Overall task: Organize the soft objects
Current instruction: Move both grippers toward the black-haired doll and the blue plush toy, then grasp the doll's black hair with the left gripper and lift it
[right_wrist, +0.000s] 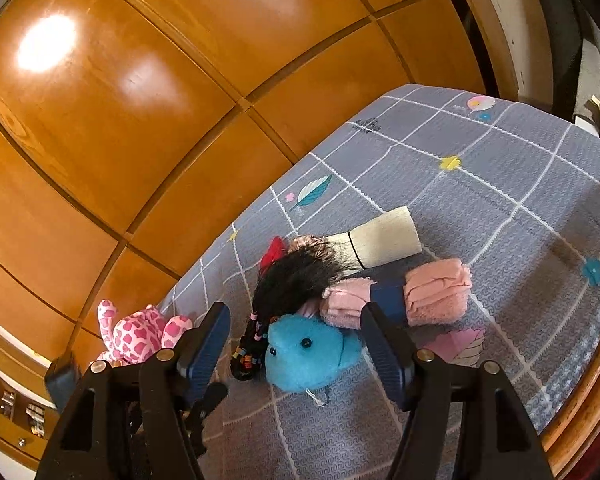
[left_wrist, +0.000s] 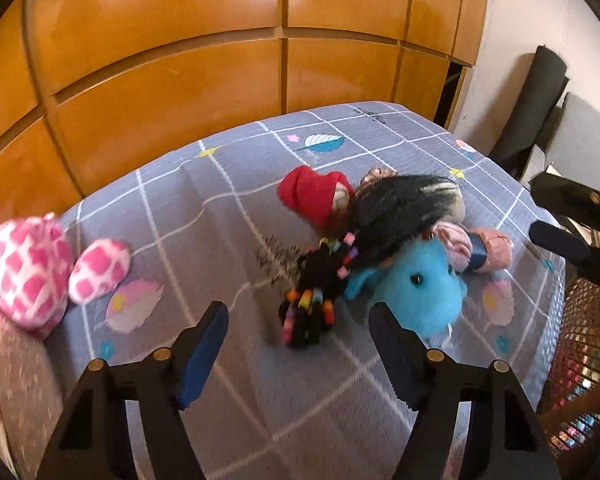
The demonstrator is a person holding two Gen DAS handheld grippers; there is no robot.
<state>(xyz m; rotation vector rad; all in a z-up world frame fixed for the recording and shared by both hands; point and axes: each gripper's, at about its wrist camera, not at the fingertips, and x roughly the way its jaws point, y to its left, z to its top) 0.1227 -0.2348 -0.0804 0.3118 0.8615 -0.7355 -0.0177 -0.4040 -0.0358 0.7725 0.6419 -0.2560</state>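
Two grippers over grey checked bedspread (left_wrist: pixel 260 392), jaws of both parted, gripping nothing: left gripper (left_wrist: pixel 298 344), right gripper (right_wrist: pixel 296 344). Blue plush toy (right_wrist: pixel 306 354) mid-bedspread, touching black braided wig (right_wrist: pixel 292 280) and pink rolled towel (right_wrist: pixel 436 296). Pink spotted plush (left_wrist: pixel 28 268) well apart, near the wooden wardrobe (left_wrist: pixel 160 60).

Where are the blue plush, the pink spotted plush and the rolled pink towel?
blue plush (left_wrist: pixel 420 288), left wrist view, face.
pink spotted plush (left_wrist: pixel 24 268), left wrist view, body.
rolled pink towel (right_wrist: pixel 440 292), right wrist view, right roll.

Bare bedspread (left_wrist: pixel 204 216) between pink plush (left_wrist: pixel 32 268) and toy heap (left_wrist: pixel 384 240), wardrobe (left_wrist: pixel 180 60) behind
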